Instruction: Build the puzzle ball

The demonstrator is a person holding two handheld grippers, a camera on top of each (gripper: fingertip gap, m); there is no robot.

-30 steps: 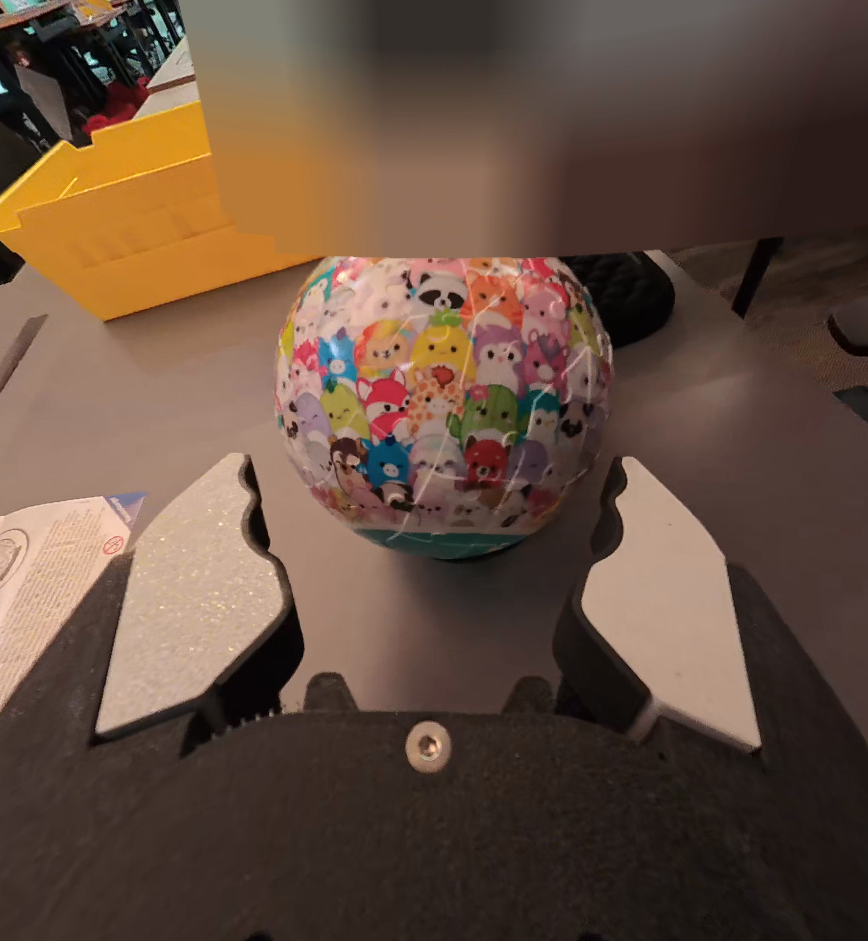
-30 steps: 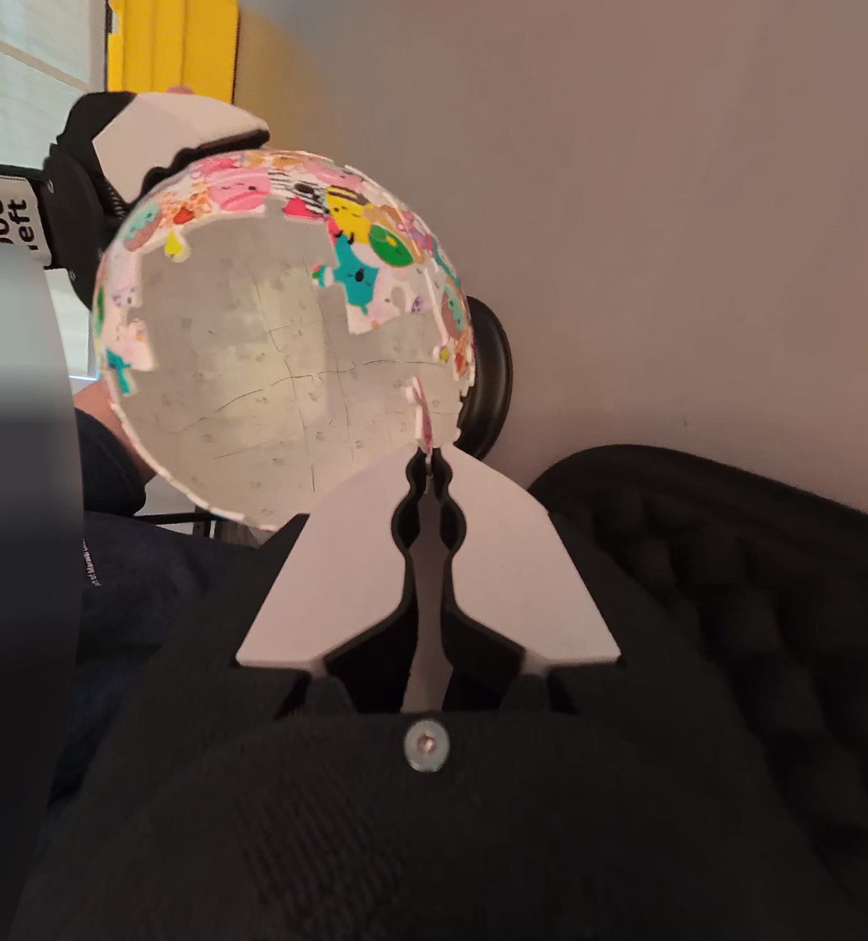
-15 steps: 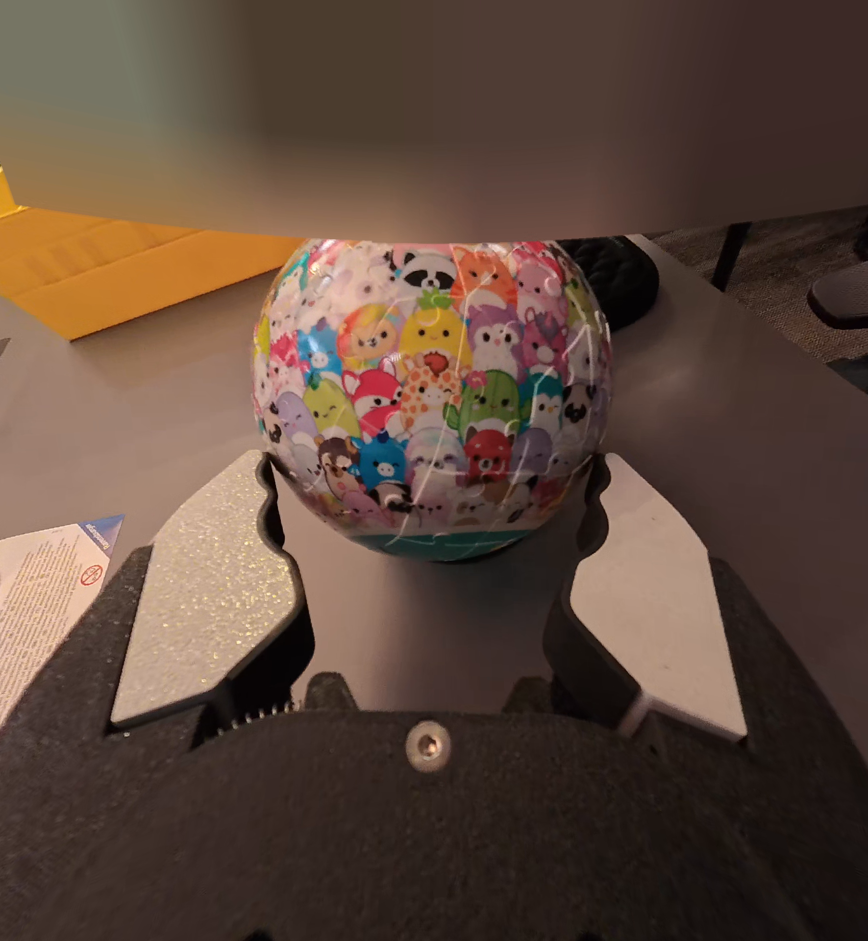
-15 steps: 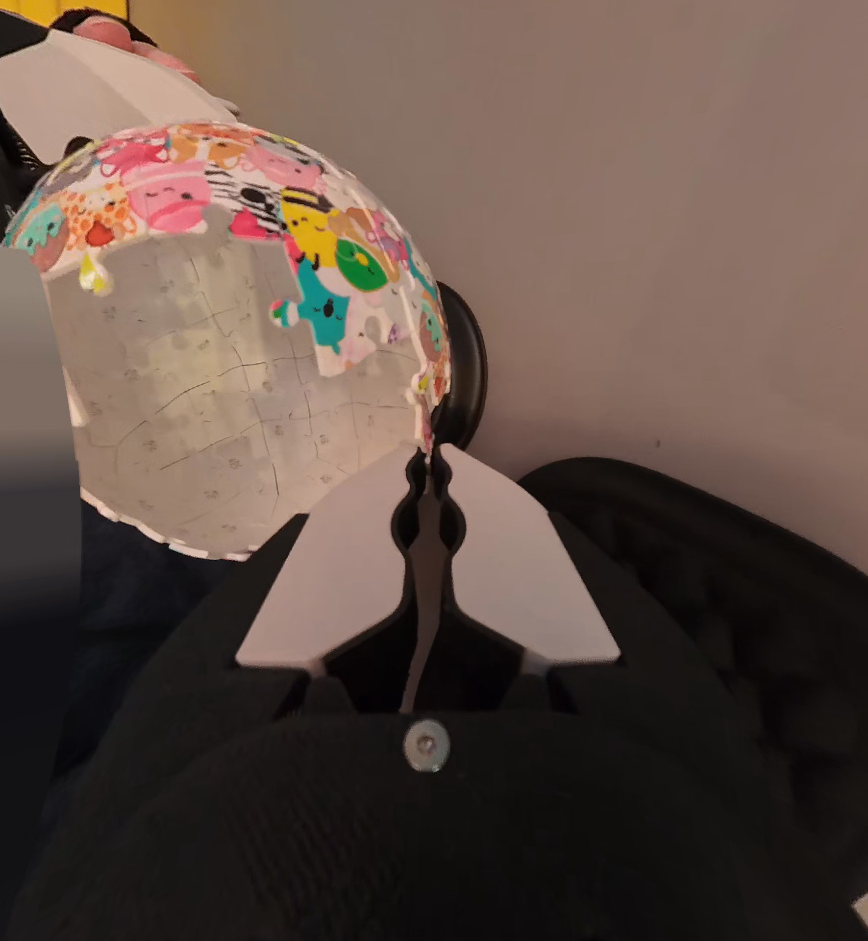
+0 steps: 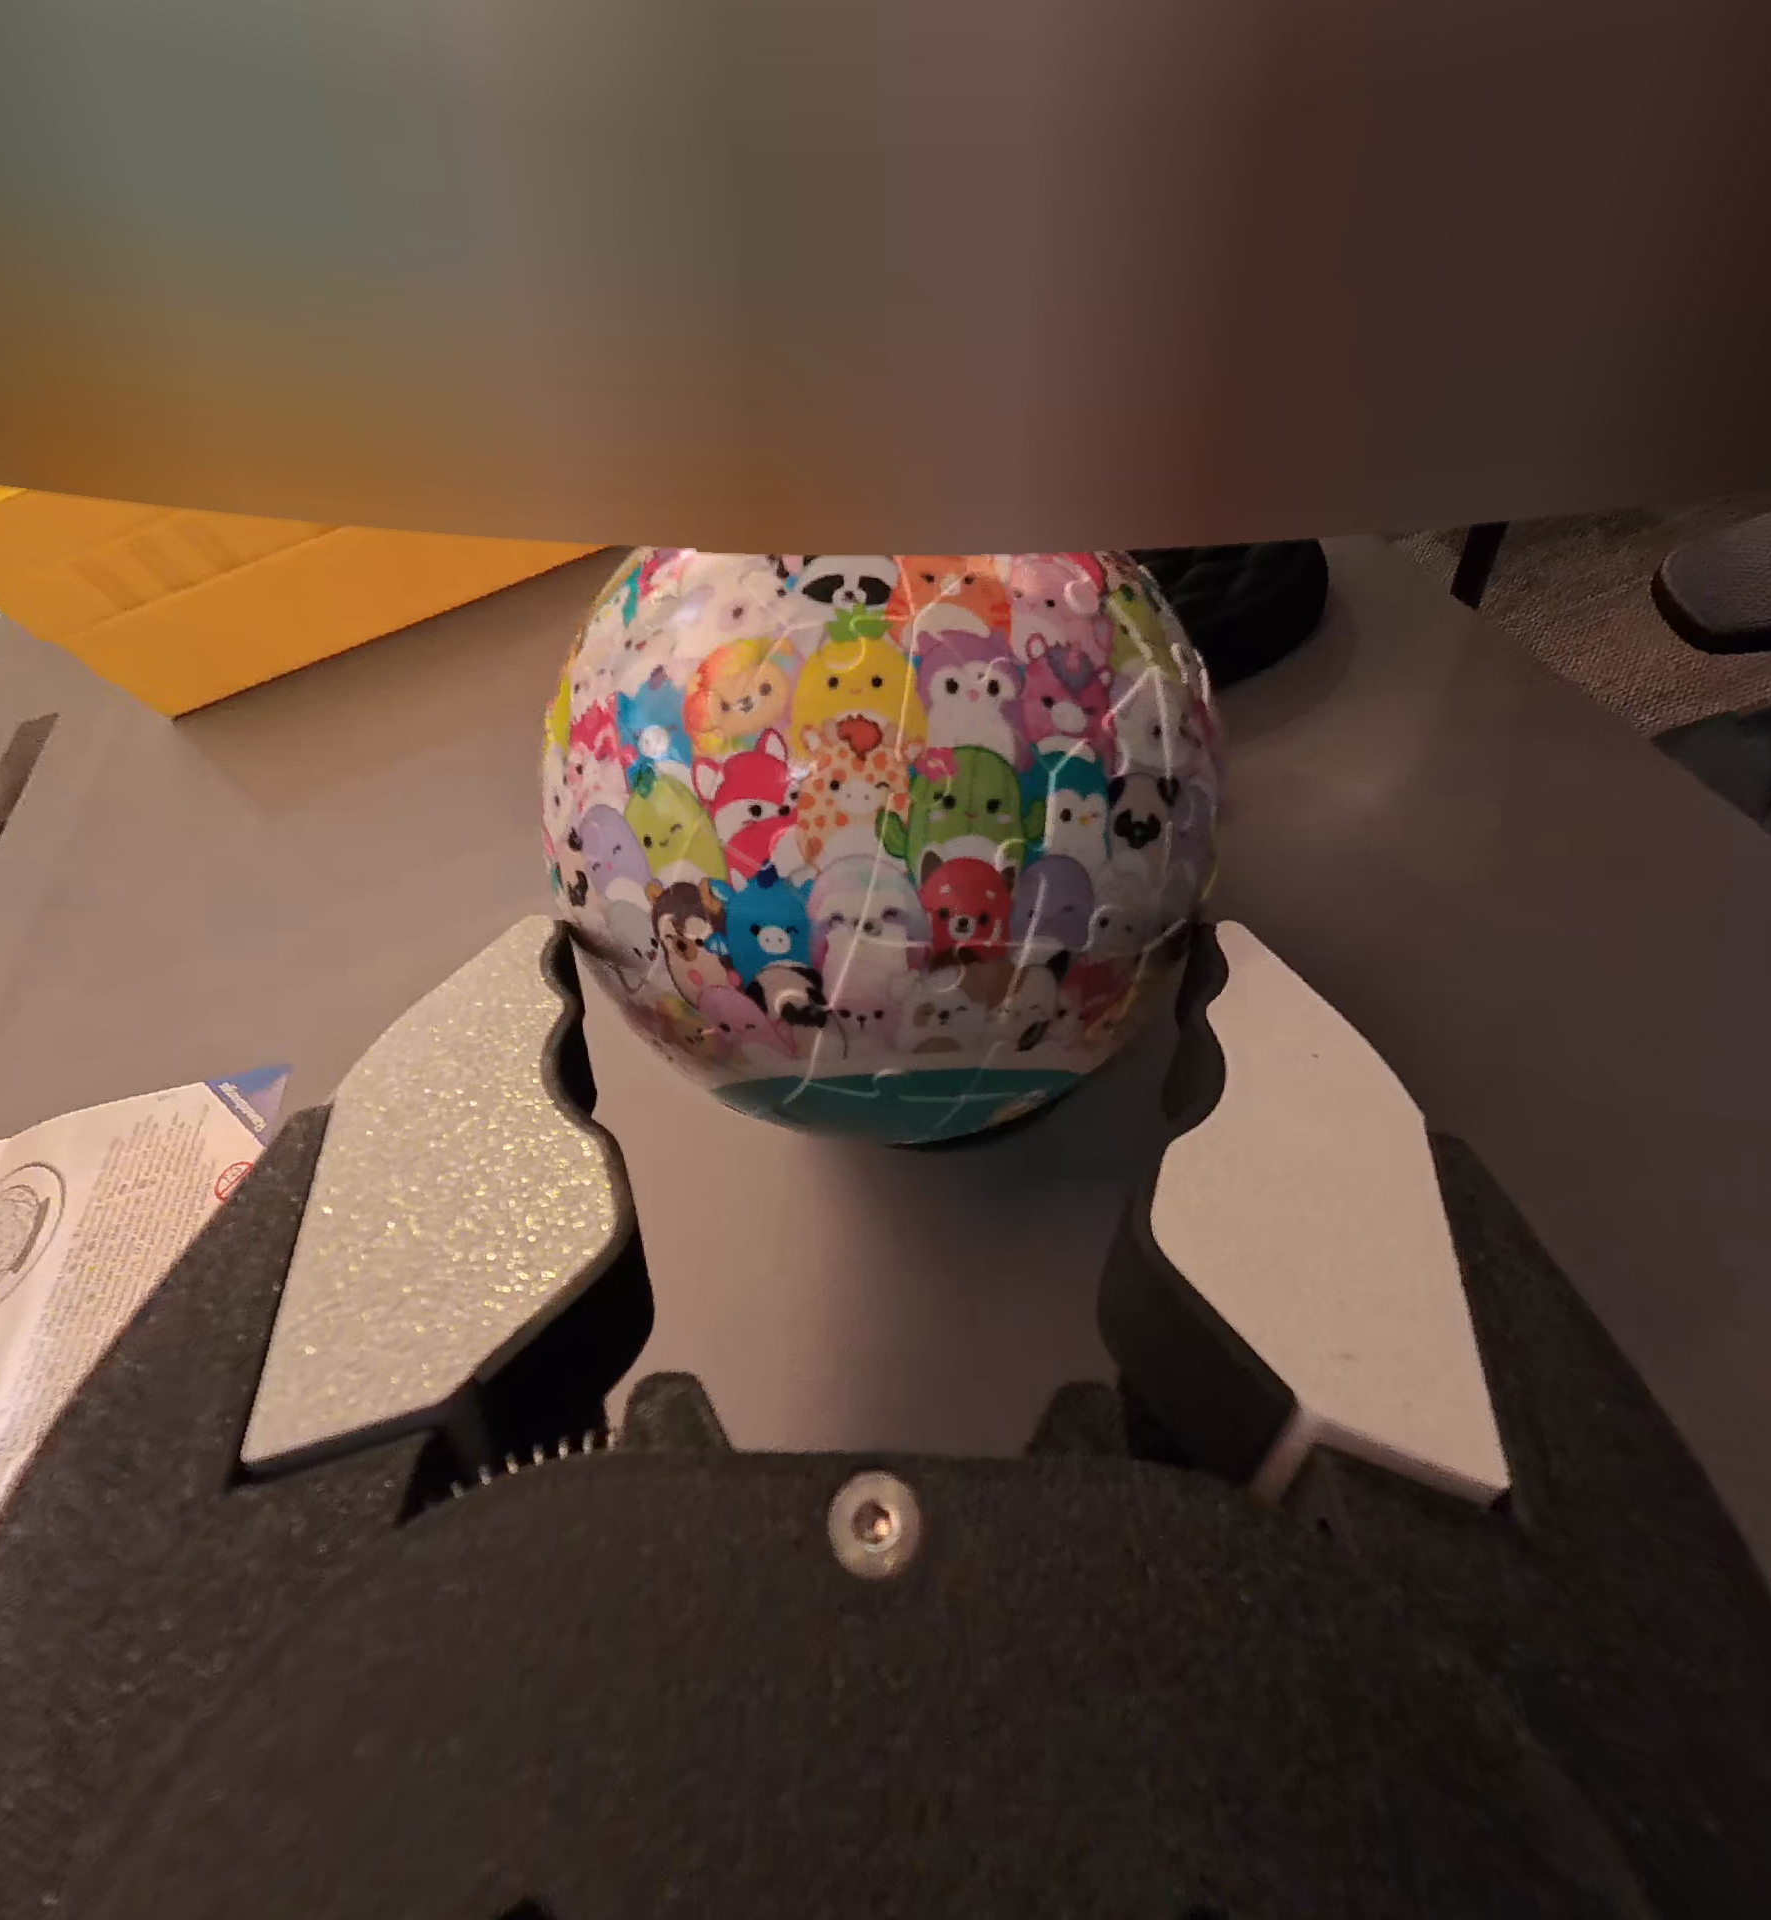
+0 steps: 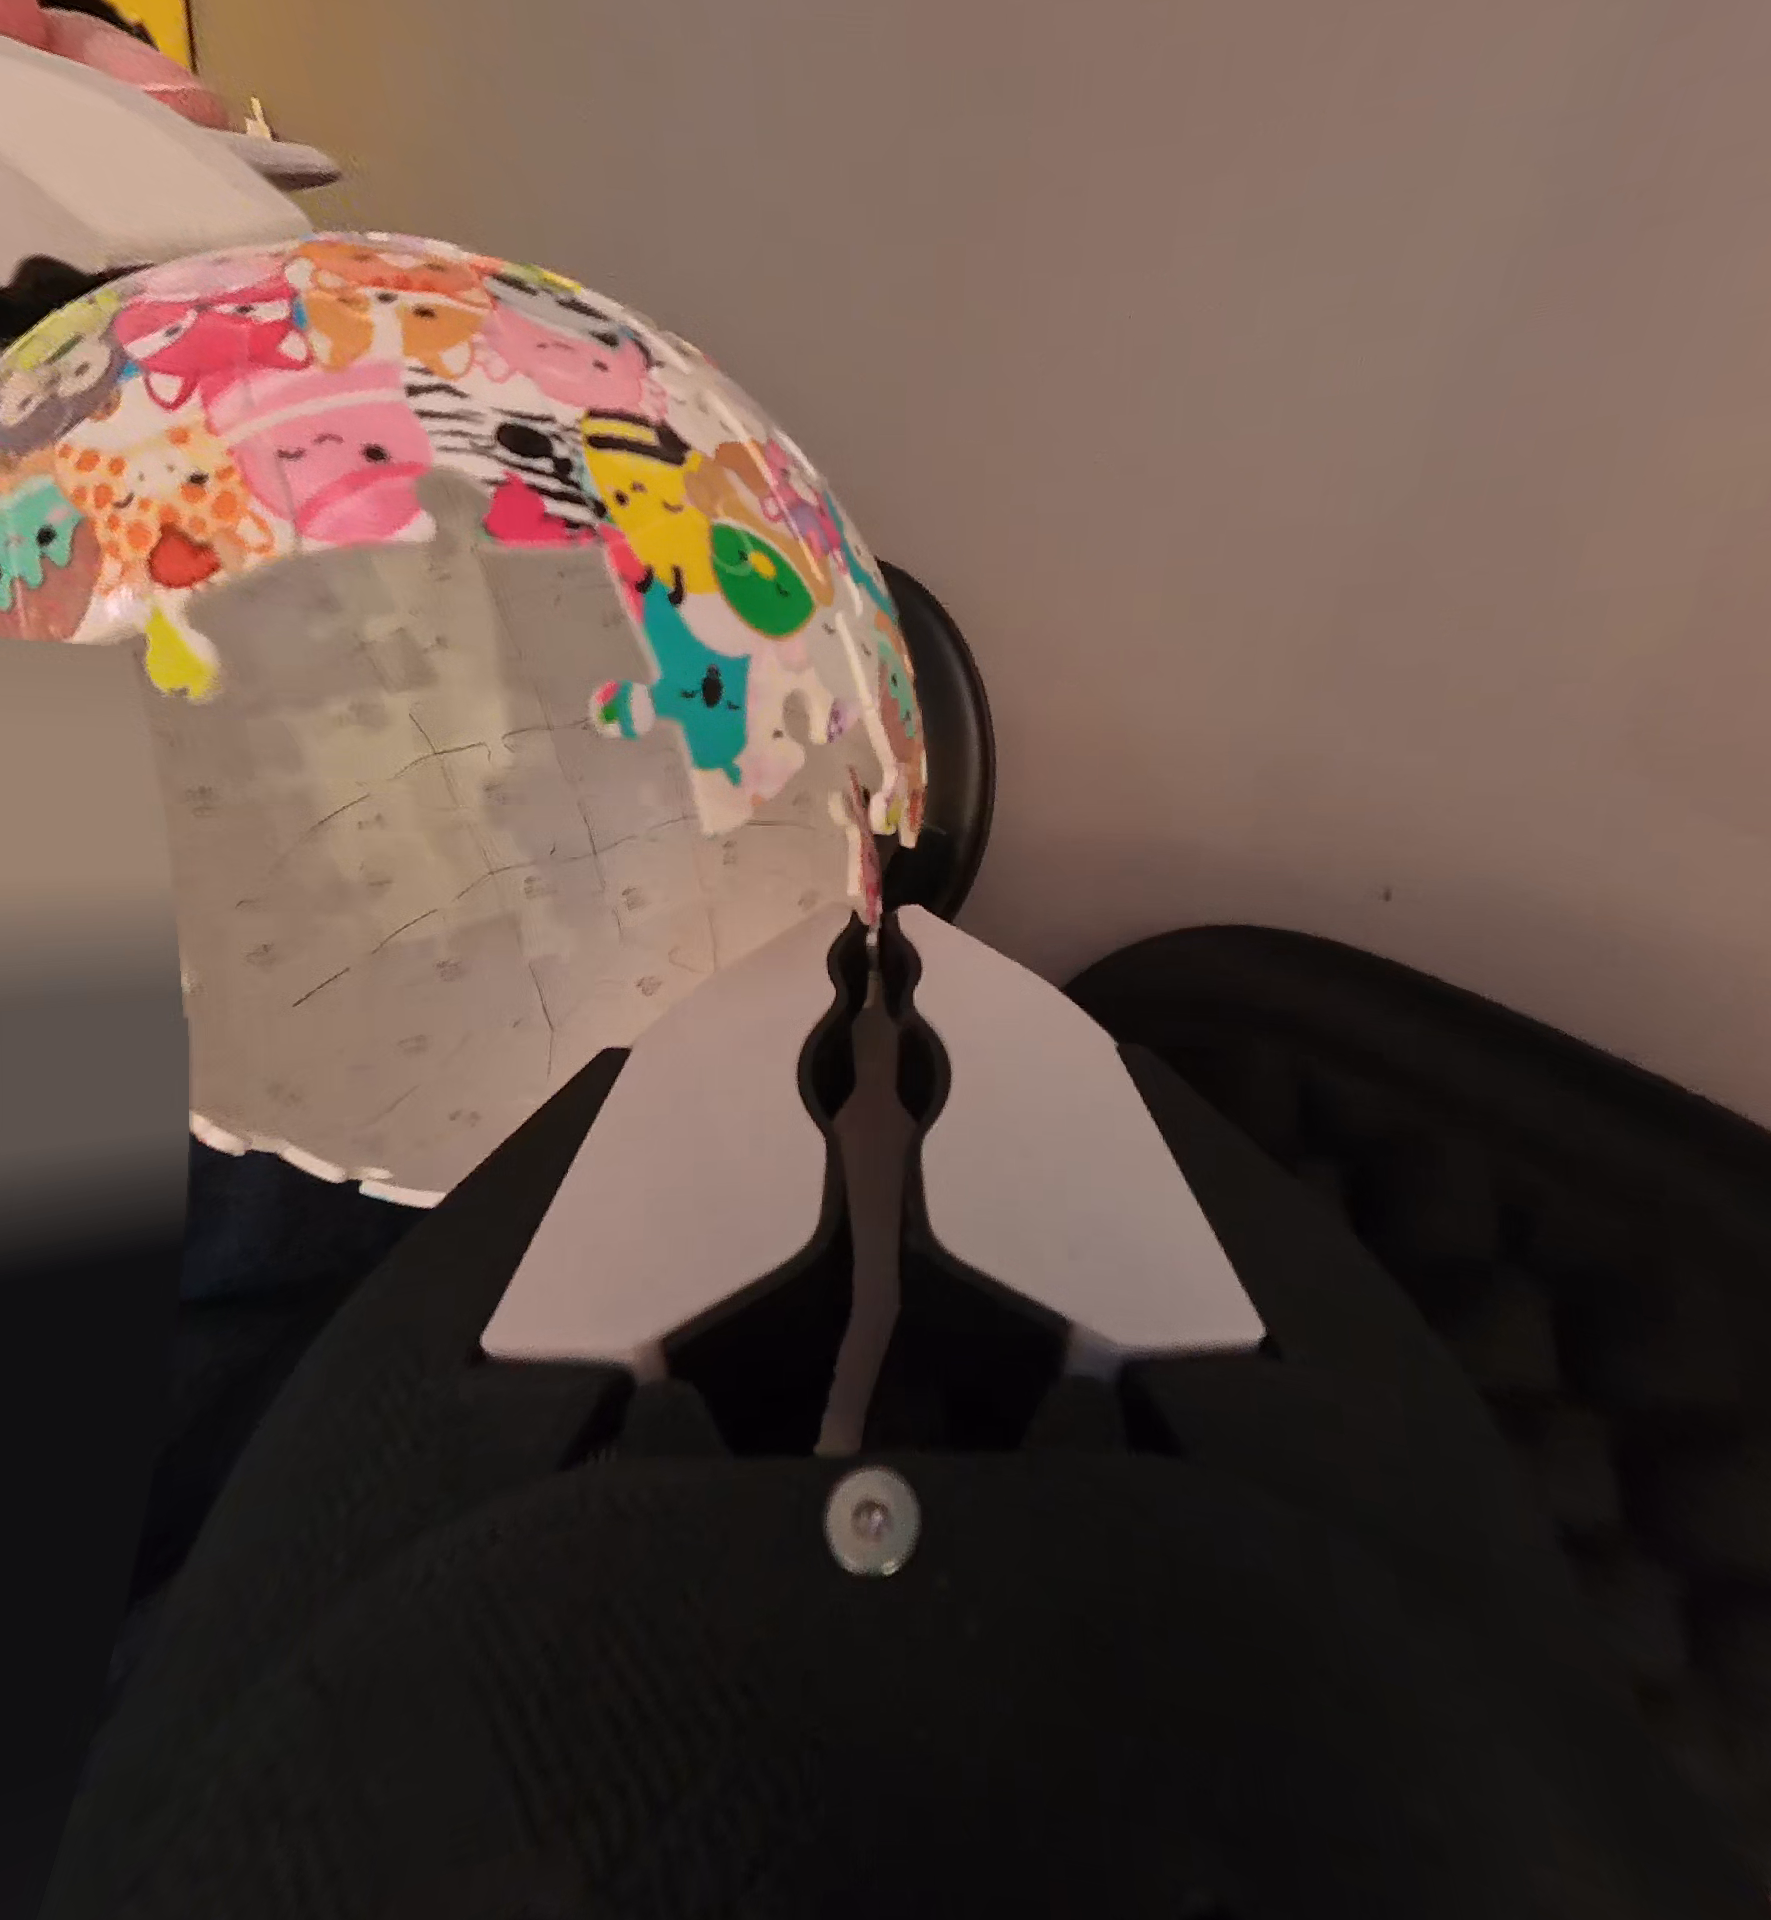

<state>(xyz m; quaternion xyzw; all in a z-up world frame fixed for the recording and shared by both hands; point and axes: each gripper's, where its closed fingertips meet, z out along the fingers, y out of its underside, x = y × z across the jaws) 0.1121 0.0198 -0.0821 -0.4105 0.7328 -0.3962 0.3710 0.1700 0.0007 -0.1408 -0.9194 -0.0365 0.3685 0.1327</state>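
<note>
The puzzle ball (image 5: 881,810), covered in colourful cartoon animals, stands on a black ring stand (image 6: 948,727) on the grey table (image 5: 289,883). My left gripper (image 5: 881,940) clasps its lower half, one fingertip touching each side. In the right wrist view the ball (image 6: 507,499) has a large gap that shows its white inner surface. My right gripper (image 6: 873,925) is shut on a thin puzzle piece (image 6: 868,873), seen edge-on, with its tip at the gap's rim next to the stand. The left gripper's white finger (image 6: 81,177) rests on the ball's far side.
A yellow bin (image 5: 237,592) stands at the back left. A printed leaflet (image 5: 60,1247) lies at the near left. A black quilted pouch (image 6: 1483,1195) lies beside the ball, behind it in the left wrist view (image 5: 1245,613). The table's right edge and a chair (image 5: 1754,582) are close. There is about 10 cm between the tips of the two grippers.
My left gripper moved forward and narrowed until its fingertips met the ball's sides. My right gripper carried the piece closer to the gap's rim by the stand.
</note>
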